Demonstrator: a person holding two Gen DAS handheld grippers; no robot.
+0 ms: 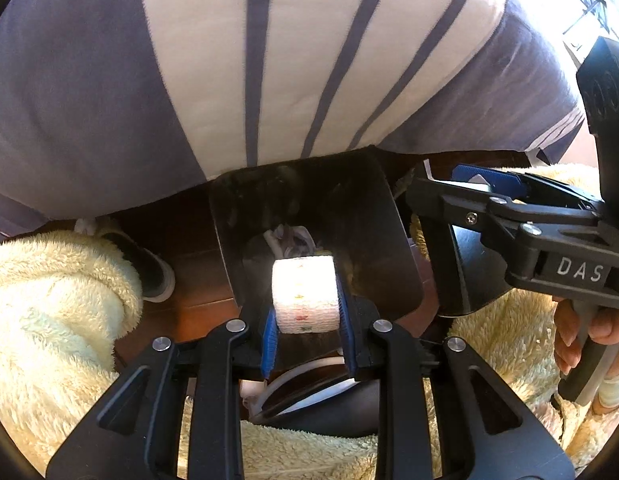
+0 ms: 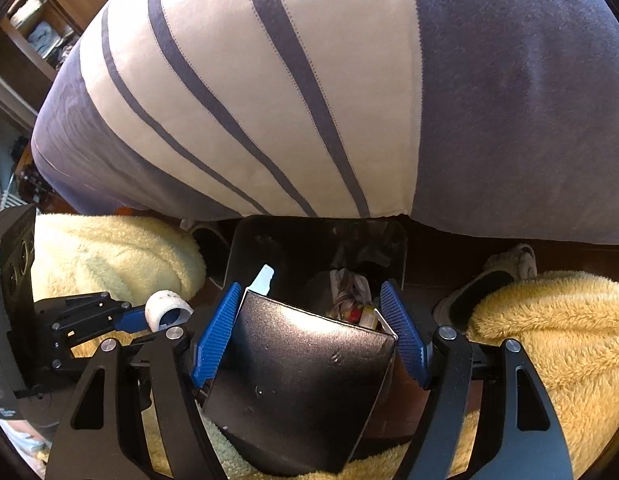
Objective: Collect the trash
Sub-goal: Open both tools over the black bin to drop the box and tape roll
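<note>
**Tape roll held over the open bin**

A bed cover (image 1: 109, 80) in grey-blue with a broad cream panel and thin grey stripes fills the upper part of both views. Below it, pale yellow fleece trousers (image 2: 549, 340) cover the person's legs on either side, with a slipper (image 2: 493, 280) on dark wooden floor (image 1: 189, 276) beside each leg.

Between the legs stands a black bin (image 1: 369, 208), its mouth facing up toward the cameras. Crumpled wrappers and scraps (image 2: 349, 292) lie at its bottom. The bin's lid (image 2: 309, 368), a dark flat flap, is tilted up and sits between the blue pads of the right tool (image 2: 309, 332); the pads stand wide, one against each side edge of the flap, clamped on it.

The left tool (image 1: 305, 316) points steeply down over the bin's opening. Its jaws are drawn close together and grip a small white tape roll (image 1: 305, 296) with faint coloured print. The roll lies on its side, its long axis running crosswise from one pad to the other, with its curved face toward the camera. In the right wrist view the roll's open core faces right, toward the bin.
</note>
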